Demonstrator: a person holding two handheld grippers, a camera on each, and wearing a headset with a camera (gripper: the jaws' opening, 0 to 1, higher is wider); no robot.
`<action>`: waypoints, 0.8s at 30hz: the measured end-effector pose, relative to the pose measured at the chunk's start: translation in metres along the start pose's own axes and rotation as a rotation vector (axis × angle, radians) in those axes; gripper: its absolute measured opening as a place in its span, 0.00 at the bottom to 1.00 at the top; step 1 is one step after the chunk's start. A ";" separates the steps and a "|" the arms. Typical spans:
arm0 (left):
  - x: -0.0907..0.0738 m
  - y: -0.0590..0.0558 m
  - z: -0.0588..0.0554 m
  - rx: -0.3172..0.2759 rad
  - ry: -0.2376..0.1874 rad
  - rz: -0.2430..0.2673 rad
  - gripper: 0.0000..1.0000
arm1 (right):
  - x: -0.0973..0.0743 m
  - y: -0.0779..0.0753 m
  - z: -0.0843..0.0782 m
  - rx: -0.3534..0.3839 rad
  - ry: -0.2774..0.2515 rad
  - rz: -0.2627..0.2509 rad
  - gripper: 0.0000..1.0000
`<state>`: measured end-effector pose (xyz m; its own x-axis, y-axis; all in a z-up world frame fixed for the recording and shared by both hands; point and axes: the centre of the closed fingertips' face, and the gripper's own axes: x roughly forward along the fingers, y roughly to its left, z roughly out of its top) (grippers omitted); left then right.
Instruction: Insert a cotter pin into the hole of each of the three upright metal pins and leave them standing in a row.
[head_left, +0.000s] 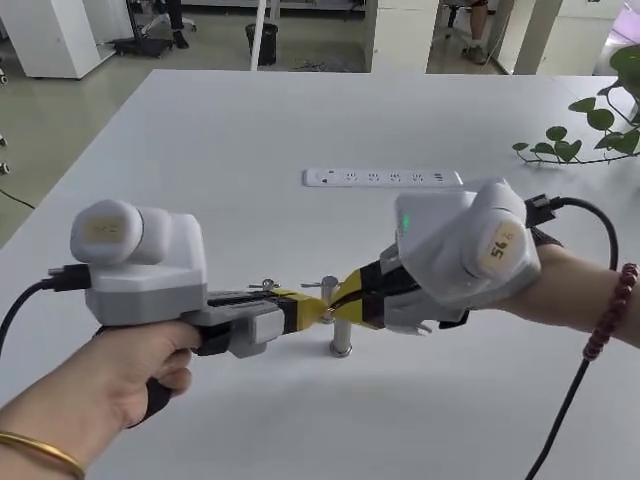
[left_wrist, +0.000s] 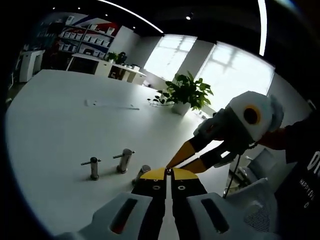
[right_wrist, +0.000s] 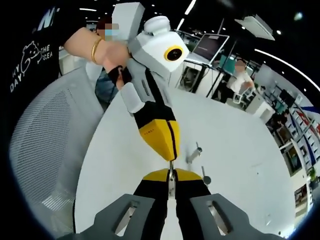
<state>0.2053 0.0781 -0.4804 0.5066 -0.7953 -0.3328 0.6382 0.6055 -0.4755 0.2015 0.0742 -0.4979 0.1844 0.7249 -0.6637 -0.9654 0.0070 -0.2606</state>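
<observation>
Cotter pin (right_wrist: 171, 166) | right claw (right_wrist: 171, 175) clenched on it | left claw (left_wrist: 168, 172) seemingly gripping it

Your left gripper (head_left: 318, 312) and right gripper (head_left: 336, 305) have yellow-and-black tips and grey-white bodies; metal pins (left_wrist: 123, 161) and cotter pin (right_wrist: 171, 181) silver, table (head_left: 300, 130) white.

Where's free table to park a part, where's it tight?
Free: the strip between power strip and metal pins; near table edge in front of them; far left corner. Crowded: around the pins, where left gripper and right gripper tongs meet tip to tip, the right shut on a cotter pin. Plant takes far right.
</observation>
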 end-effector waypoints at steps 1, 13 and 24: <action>-0.001 0.000 0.000 0.009 -0.001 -0.002 0.00 | 0.000 0.001 0.000 0.030 -0.009 0.007 0.00; -0.005 -0.002 -0.010 0.149 0.044 -0.036 0.00 | -0.008 0.004 -0.002 0.384 -0.137 0.086 0.04; -0.009 -0.016 -0.019 0.269 0.058 -0.136 0.00 | -0.013 0.029 -0.001 0.511 -0.190 0.239 0.08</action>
<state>0.1793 0.0752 -0.4856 0.3770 -0.8654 -0.3301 0.8325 0.4728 -0.2888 0.1714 0.0642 -0.4971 -0.0398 0.8577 -0.5127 -0.9510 0.1249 0.2829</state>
